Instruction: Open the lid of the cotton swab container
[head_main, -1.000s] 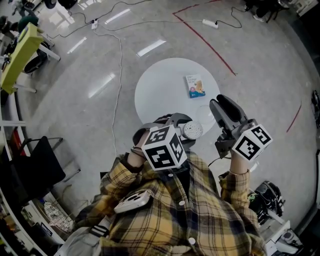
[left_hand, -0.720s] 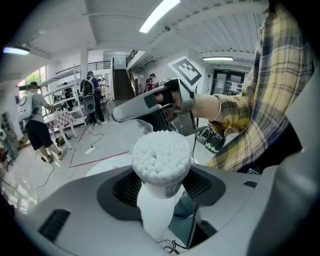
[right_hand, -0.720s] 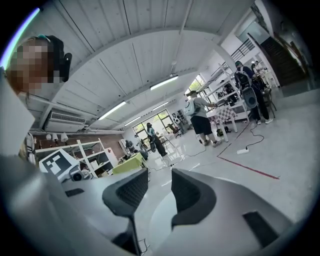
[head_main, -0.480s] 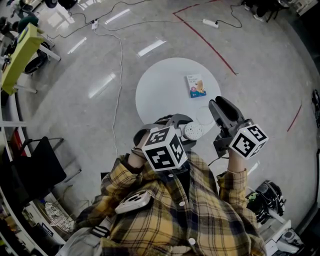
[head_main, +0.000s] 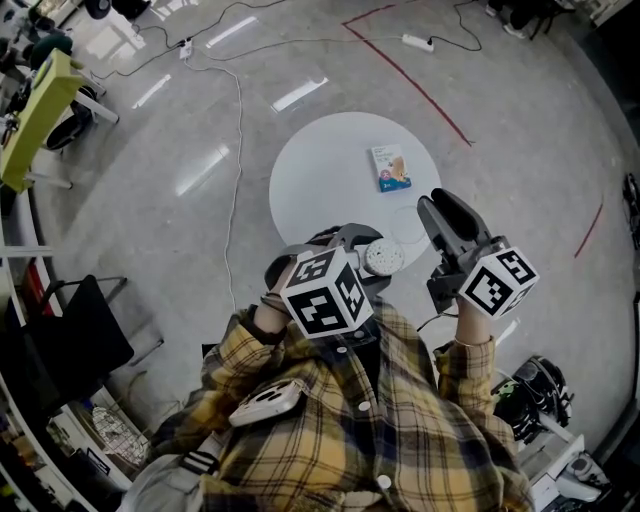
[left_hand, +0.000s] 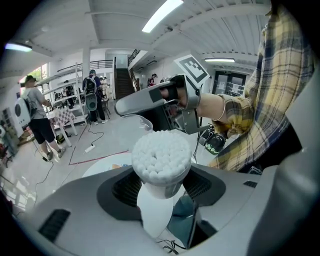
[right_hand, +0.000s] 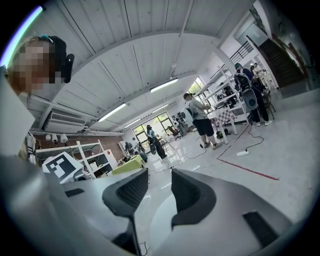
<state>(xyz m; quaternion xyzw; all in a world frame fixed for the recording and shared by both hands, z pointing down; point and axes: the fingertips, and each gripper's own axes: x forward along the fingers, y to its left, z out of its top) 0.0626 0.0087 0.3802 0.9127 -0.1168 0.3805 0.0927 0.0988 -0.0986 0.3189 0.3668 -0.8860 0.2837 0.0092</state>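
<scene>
- Left gripper (head_main: 362, 258): closed on the cotton swab container (left_hand: 161, 159). The container sits between its pads at the centre of the head view, over the lower edge of the round table (head_main: 320, 170).
- Container axis: in the left gripper view it runs from bottom centre upward. The top is tipped toward the camera, so the packed swab heads face you.
- Lid (left_hand: 131, 121): a clear dome shows just behind the swab heads, to their upper left. The top is uncovered, so judge the opening as done or nearly so. The view is poor here — you cannot tell whether the lid hangs on a hinge or is loose.
- Right gripper (head_main: 437, 203): jaws partly apart, with floor showing through the gap in its own view. Nothing is pressed between the pads.
- Governing relation: in the head view the container lies left of and below the right gripper's jaw tips, near but apart. The right gripper is free and nearer the lid — any further push falls to it.
</scene>
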